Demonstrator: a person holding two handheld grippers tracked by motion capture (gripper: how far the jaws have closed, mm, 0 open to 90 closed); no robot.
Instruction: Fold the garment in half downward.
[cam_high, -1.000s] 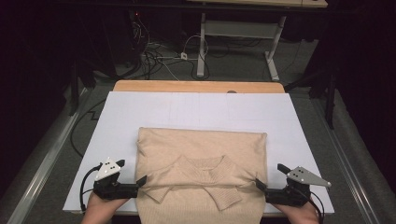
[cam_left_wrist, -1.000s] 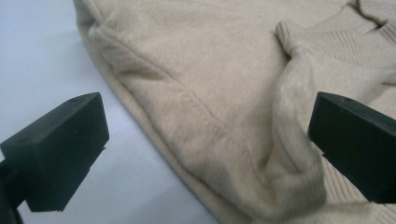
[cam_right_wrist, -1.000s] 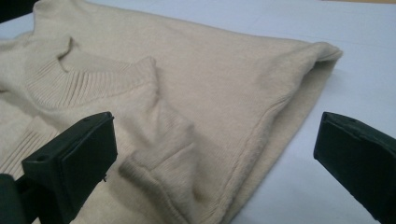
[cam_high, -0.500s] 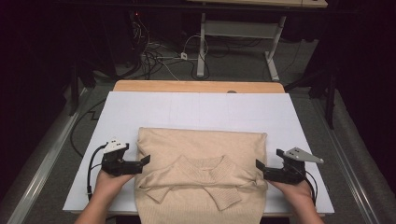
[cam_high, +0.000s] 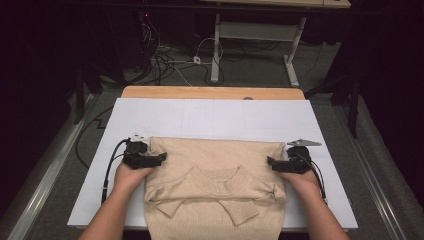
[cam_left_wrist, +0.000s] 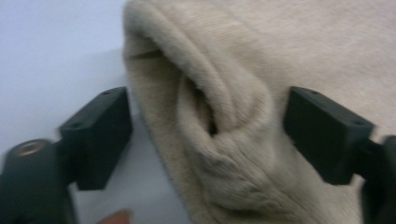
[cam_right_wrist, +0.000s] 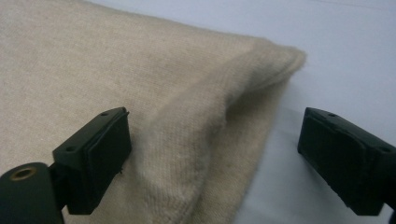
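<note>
A beige knitted sweater (cam_high: 215, 185) lies folded on the white board (cam_high: 215, 117), its near end hanging over the front edge. My left gripper (cam_high: 162, 157) sits at the sweater's left edge near the far fold, pointing inward. In the left gripper view the thick rolled edge of the sweater (cam_left_wrist: 219, 116) lies between the jaws of that gripper (cam_left_wrist: 205, 135). They have just been closing, but gaps remain at both pads. My right gripper (cam_high: 270, 161) mirrors it at the right edge. Its jaws (cam_right_wrist: 215, 154) straddle the folded edge (cam_right_wrist: 116, 70) and have also been closing, the right pad still clear of the cloth.
The white board rests on a wooden table whose far edge (cam_high: 210, 92) shows behind it. Bare board lies beyond the sweater and at both sides. Cables (cam_high: 170, 62) and a metal table frame (cam_high: 250, 35) stand on the dark floor behind.
Both hands have slid away from the person along the sweater's side edges, from near the front corners up toward the far fold. The sweater itself has stayed put.
</note>
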